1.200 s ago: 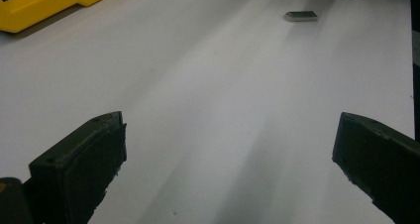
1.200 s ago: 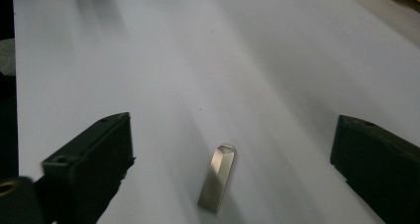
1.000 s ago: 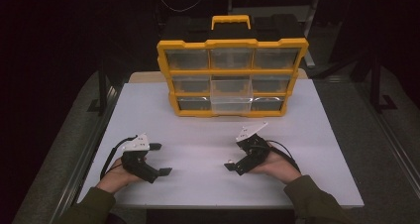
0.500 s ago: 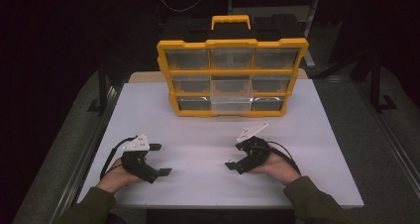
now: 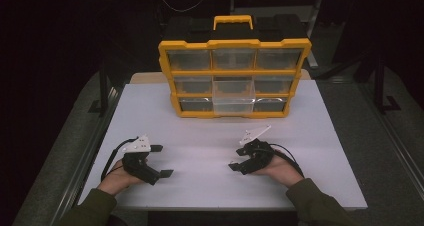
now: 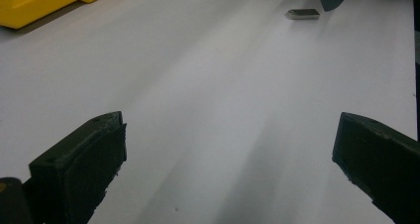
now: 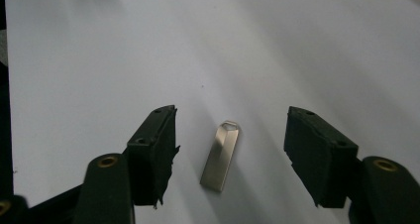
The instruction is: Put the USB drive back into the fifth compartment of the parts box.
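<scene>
A small silver metal flash drive point(image 7: 221, 157) lies flat on the white table top point(image 5: 210, 136). My right gripper point(image 7: 230, 130) is open, with one jaw on each side of the drive and neither touching it. In the high view the right gripper point(image 5: 239, 161) sits low over the table at the front right, held by a hand. My left gripper point(image 5: 162, 161) is at the front left, wide open with nothing between its jaws. From the left gripper point(image 6: 228, 144) view, the drive point(image 6: 302, 14) shows far off beside the other gripper's jaw tip.
A yellow organiser box point(image 5: 234, 78) with clear drawers and a carry handle stands upright at the back of the table; its corner point(image 6: 44, 1) shows in the left gripper view. Dark floor and frame rails surround the table.
The right gripper has dipped slightly lower and nearer the front edge. The left gripper has stayed put.
</scene>
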{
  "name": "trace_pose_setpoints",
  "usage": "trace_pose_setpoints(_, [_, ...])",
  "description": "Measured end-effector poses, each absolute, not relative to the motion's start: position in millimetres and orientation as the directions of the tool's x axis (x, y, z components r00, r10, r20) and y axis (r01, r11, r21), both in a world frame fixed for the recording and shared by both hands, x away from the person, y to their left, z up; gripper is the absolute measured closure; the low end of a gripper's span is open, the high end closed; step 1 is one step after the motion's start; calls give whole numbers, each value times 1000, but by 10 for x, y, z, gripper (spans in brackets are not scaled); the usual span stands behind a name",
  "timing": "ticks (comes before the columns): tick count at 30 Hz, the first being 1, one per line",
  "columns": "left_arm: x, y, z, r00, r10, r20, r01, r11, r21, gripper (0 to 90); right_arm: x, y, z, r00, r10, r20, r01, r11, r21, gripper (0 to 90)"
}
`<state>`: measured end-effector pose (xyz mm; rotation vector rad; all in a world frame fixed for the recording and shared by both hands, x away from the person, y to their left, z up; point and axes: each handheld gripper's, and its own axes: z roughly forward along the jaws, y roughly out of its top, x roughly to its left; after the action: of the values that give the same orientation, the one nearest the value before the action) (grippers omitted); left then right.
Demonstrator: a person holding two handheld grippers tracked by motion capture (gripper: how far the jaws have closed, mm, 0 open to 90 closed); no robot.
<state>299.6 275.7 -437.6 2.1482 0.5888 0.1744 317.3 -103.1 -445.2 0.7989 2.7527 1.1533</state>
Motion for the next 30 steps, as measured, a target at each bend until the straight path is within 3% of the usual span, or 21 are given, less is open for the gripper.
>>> trace_pose_setpoints(20, [2985,2750,-4379,880,467,-86,346,-507,789,0,3140,-986,-4509,-883,456,111,415,649,637,609])
trace_pose_setpoints(30, [2985,2753,-4379,881,466,-84,345,-509,789,0,3131,-982,-4510,-887,455,80,397,662,636,675])
